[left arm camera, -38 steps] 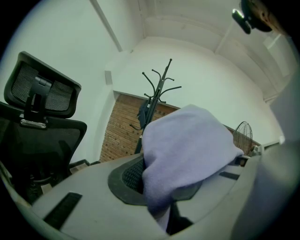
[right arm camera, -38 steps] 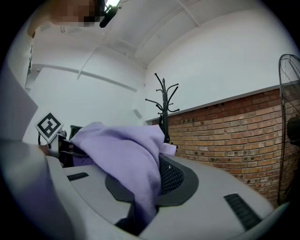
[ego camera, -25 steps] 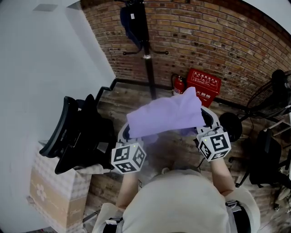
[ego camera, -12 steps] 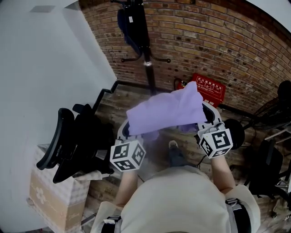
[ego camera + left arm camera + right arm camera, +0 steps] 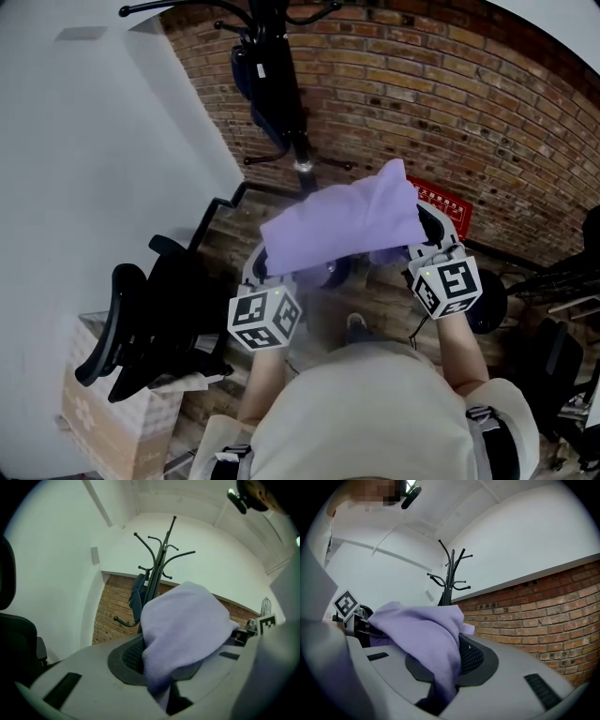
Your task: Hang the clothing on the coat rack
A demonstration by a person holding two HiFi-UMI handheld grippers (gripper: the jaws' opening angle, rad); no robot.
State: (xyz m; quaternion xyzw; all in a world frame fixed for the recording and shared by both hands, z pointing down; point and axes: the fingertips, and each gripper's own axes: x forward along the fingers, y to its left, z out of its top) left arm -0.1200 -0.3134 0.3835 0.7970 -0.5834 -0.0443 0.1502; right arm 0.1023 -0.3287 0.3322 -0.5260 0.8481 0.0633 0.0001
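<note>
The lavender garment (image 5: 342, 225) is held off the floor in front of the person, stretched as a sagging band between the left gripper (image 5: 258, 270) at its lower left end and the right gripper (image 5: 427, 230) at its higher right end, with a peak of cloth standing up near the right end. It is short of the coat rack (image 5: 281, 84), which stands further ahead against the brick wall (image 5: 450, 103) and carries a dark garment (image 5: 255, 80) on its upper part. In the head view the cloth covers the tips of both grippers, so only their bodies and marker cubes show, and the foot of the rack is hidden behind the cloth. A red box (image 5: 442, 199) at the wall is partly masked by the garment's right edge; its print cannot be read. An office chair (image 5: 159, 319) and a cardboard box (image 5: 103, 422) stand to the left, the box cut off by the frame edge. In the left gripper view the left gripper (image 5: 164, 688) has its jaws closed down on a fold of the garment (image 5: 187, 630), which bulges up over the pads and hides the nip itself. The right gripper view shows the same: the right gripper (image 5: 440, 691) is clamped on a fold of the garment (image 5: 422, 634) – the cloth is drawn down into a narrow slot between the jaws.
</note>
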